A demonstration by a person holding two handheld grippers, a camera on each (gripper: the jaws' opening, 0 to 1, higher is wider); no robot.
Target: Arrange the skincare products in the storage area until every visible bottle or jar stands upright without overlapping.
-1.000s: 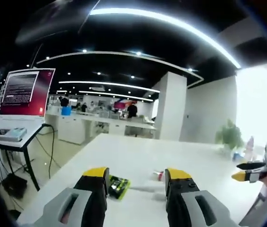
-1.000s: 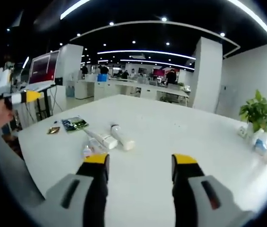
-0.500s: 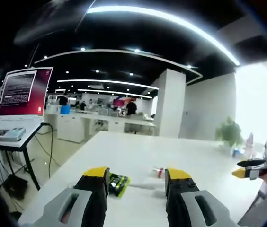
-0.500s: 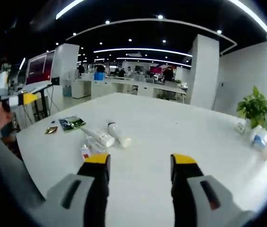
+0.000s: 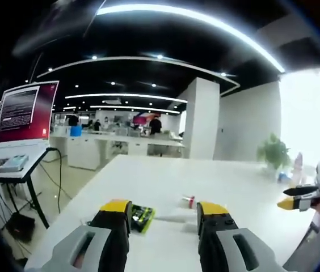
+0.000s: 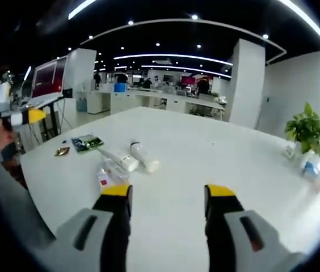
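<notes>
Both your claws, the left claw (image 5: 159, 211) and the right claw (image 6: 168, 195), are open and empty, so lower the right one to the white tubes (image 6: 130, 161) lying flat on the counter (image 6: 217, 164), left of it, and grip one across its body.

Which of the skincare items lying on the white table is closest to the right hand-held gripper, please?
The small red-and-white item, lying just beyond the right hand-held gripper's left jaw; the two white tubes lie farther out.

Green packet (image 5: 142, 217) partly hidden behind left gripper (image 5: 161, 212).
</notes>
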